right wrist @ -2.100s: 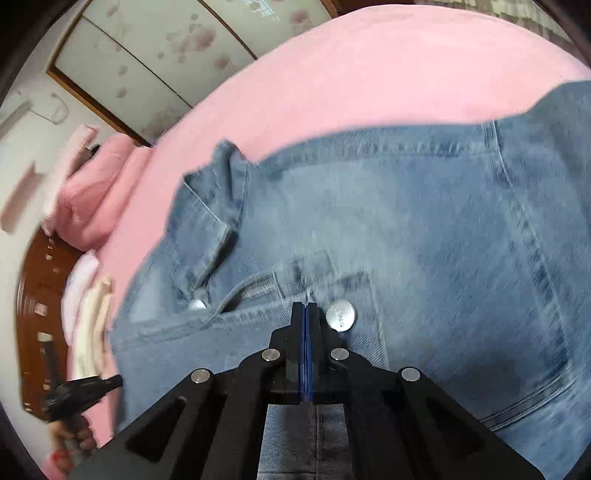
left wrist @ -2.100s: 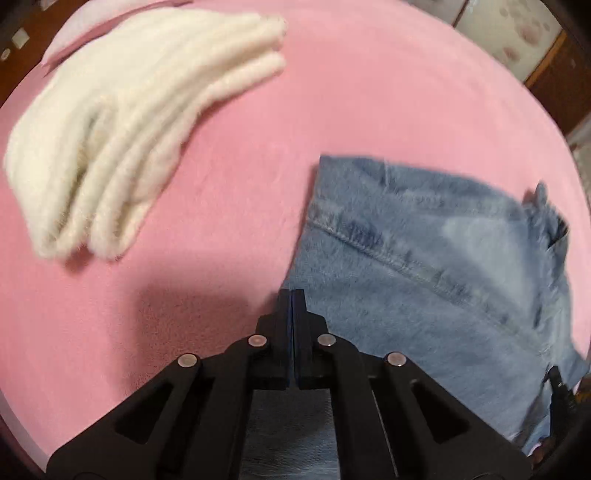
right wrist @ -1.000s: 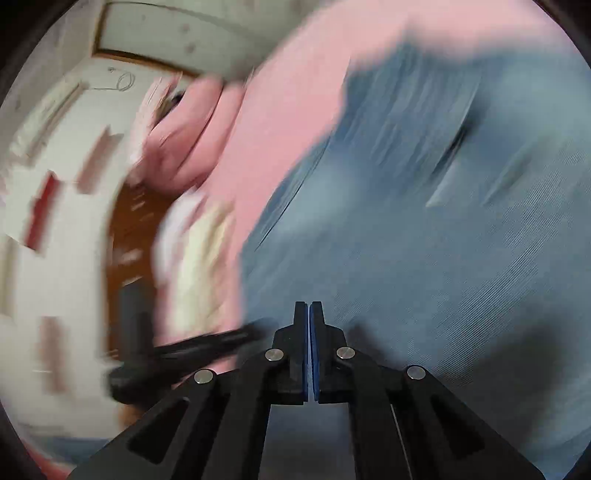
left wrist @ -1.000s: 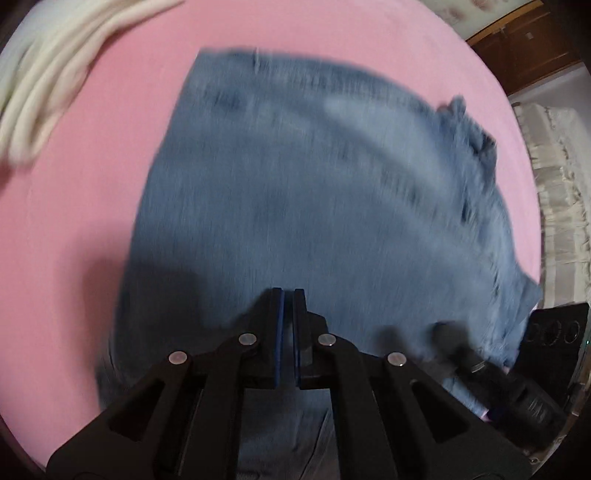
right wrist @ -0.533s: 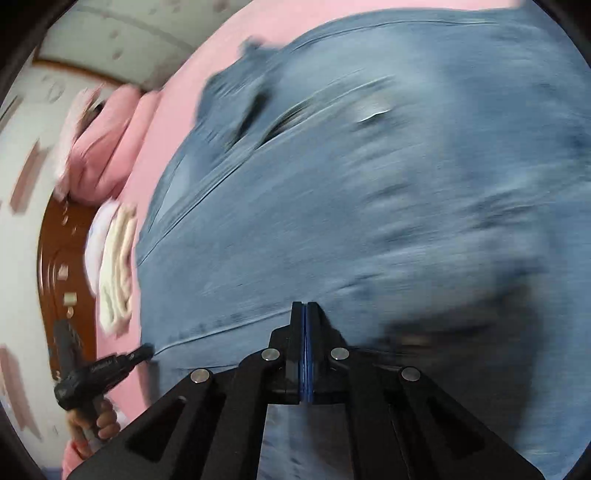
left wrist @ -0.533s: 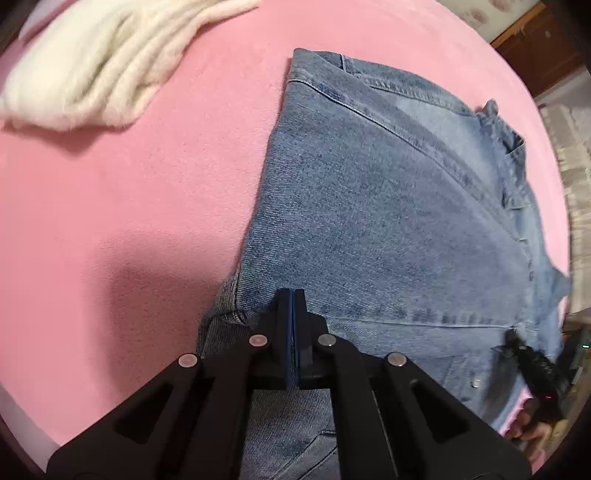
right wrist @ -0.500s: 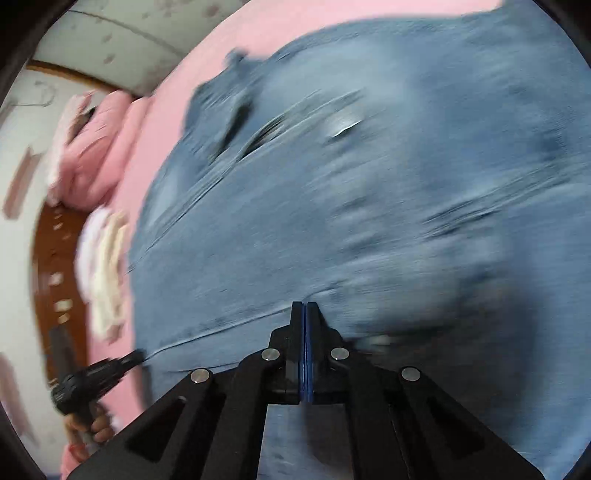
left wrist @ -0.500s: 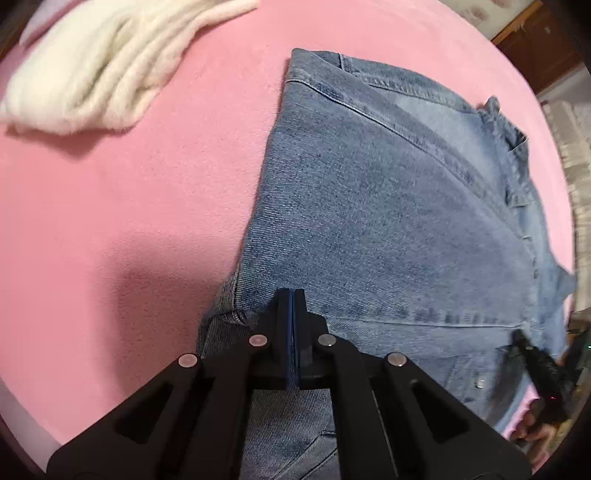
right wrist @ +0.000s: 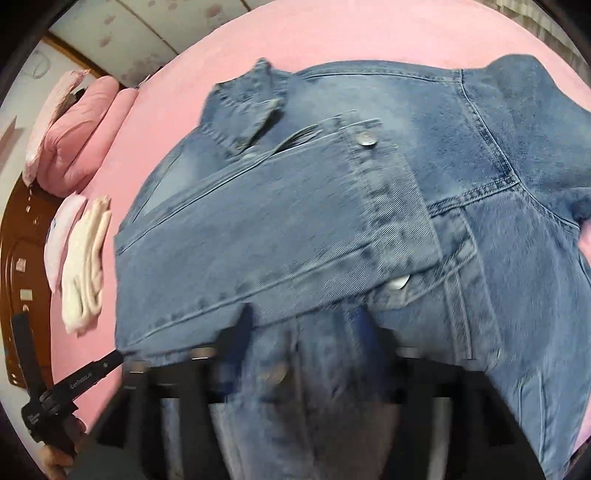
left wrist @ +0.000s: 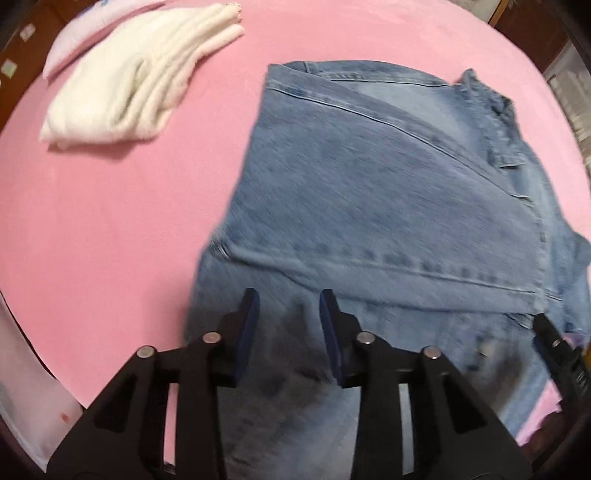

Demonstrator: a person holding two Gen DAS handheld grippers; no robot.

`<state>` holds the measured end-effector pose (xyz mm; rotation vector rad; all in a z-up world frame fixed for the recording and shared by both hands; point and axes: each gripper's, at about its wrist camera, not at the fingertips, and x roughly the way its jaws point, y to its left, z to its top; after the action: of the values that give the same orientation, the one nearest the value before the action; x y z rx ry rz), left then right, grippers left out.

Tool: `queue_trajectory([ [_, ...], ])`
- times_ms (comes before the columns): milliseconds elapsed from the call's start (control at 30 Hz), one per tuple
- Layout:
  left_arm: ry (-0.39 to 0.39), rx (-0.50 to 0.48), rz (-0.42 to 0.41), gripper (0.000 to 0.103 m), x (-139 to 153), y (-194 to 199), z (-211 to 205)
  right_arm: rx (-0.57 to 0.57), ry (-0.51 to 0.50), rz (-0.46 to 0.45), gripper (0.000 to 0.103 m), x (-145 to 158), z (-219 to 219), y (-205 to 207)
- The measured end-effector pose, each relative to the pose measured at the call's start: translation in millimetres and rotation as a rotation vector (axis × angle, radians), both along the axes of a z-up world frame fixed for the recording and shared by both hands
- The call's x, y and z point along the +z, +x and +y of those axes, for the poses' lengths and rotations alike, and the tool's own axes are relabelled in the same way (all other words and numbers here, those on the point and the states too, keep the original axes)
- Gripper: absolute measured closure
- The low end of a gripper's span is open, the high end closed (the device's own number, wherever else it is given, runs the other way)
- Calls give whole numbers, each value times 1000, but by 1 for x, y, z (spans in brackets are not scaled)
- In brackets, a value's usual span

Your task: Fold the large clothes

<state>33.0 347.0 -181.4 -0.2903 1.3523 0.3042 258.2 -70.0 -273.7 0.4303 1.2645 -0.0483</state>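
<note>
- Nearest, in the left wrist view, the left gripper (left wrist: 289, 299) points down over the lower edge of the denim jacket (left wrist: 388, 192); its fingers (left wrist: 247, 321) stand partly apart and are opening, with no cloth pinched between them.
- In the right wrist view the right gripper (right wrist: 303, 325) is badly blurred; its fingers are spreading wide, over the jacket's lower part, and nothing looks clamped.
- The jacket (right wrist: 332, 221) lies on the pink bed (left wrist: 110, 221), its lower part folded up over the body so that a hem runs across just beyond both grippers.
- A sleeve with a metal button (right wrist: 367, 138) on its cuff lies slanted across the front in the right view; a second button (right wrist: 399, 282) peeks from under the cuff's edge.
- The collar (right wrist: 247, 110) sits at the far end, towards the wall.
- Further off, a folded cream cloth (left wrist: 140, 85) rests on the bed, well apart from the jacket, beside a pale pillow (left wrist: 85, 33).
- Pink bedding (right wrist: 77, 136) is stacked at the bed's far corner by the dark wooden headboard (right wrist: 26, 258).
</note>
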Motion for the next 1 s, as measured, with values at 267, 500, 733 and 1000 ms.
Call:
queue_trajectory([
  [267, 39, -8, 32, 40, -10, -38, -25, 26, -18, 18, 11, 28, 27, -55],
  [500, 31, -114, 112, 39, 5, -74, -38, 21, -19, 49, 11, 41, 45, -88],
  [733, 166, -321, 78, 26, 34, -102, -86, -21, 57, 44, 11, 65, 38, -136],
  [1000, 136, -479, 176, 26, 26, -122, -173, -172, 163, 68, 11, 42, -24, -176],
])
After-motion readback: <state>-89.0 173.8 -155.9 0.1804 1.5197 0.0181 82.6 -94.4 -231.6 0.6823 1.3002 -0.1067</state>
